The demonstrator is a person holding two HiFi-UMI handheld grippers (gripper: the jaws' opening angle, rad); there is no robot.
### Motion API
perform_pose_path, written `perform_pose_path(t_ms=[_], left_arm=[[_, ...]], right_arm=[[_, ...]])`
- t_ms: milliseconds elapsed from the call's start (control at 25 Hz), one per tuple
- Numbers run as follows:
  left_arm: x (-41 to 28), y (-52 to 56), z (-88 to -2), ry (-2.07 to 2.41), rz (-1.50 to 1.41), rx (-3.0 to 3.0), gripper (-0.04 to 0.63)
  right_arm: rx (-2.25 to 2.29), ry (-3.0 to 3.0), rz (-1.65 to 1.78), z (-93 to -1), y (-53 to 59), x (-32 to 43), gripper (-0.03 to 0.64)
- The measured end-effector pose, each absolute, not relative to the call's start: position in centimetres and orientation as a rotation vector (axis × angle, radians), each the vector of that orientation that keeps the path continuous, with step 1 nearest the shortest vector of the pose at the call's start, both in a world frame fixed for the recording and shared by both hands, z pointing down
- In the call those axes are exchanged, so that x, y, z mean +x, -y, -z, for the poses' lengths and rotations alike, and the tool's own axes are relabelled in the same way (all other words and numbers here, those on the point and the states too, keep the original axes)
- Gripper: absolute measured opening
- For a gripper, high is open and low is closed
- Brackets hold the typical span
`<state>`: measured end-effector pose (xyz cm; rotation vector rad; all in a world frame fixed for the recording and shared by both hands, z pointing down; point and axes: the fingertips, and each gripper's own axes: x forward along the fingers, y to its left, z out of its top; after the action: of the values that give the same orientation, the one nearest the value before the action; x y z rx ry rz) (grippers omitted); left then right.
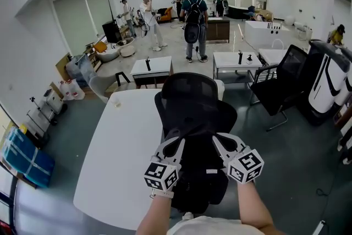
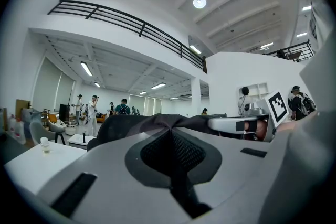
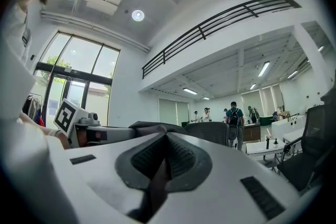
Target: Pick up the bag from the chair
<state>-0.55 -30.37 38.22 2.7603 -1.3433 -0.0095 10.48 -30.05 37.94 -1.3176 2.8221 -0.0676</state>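
Both tongs are closed tight on the black bag (image 1: 196, 187), one on each side of its top edge. The left tongs (image 1: 177, 143) and the right tongs (image 1: 218, 140) lie side by side and close together, pointing roughly level, away from the person. In the left gripper view, the left tongs (image 2: 170, 124) have a fold of dark cloth pinched between their tips. The right gripper view shows the same at the right tongs (image 3: 164, 132). The bag hangs below the two grips, right in front of the person. It is against the black chair (image 1: 192, 99), whose mesh back rises just beyond it. Both are black, so where the bag ends and the chair begins is hard to make out. A white surface (image 1: 118, 162) stands just left of the chair, with a small cup (image 1: 115, 102) near its far edge. Further off, several people (image 1: 193, 16) stand in the open room, and a second black chair (image 1: 281, 85) stands to the right.
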Motion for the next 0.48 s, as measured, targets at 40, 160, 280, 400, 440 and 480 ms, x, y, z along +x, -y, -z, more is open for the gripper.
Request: perform_pose_path(t_ms=[40,160,280,400,440,480], left_arm=[[-0.5,30.2,-38.2,1.342,0.010,2.760,0.025],[-0.5,29.8,-37.9,1.339,0.014,2.762,0.025],[-0.3,29.5,-37.6,1.339,0.018,2.769,0.025],[-0.2,29.3,-37.7,1.338,0.019,2.771,0.025],[-0.2,29.2,-37.7,1.338,0.019,2.771,0.025],[-0.1,29.2,-37.7,1.339,0.019,2.771,0.025]], right_arm=[[-1.316,-2.823,0.067,-37.9,29.9,10.5,0.020],[-1.315,-2.822,0.066,-37.7,29.4,10.6,0.020],[-1.314,-2.820,0.058,-37.5,29.1,10.7,0.020],[-1.309,-2.822,0.055,-37.6,29.0,10.8,0.020],[-1.306,-2.824,0.054,-37.6,28.9,10.8,0.020],[-1.303,-2.827,0.052,-37.6,28.9,10.9,0.020]])
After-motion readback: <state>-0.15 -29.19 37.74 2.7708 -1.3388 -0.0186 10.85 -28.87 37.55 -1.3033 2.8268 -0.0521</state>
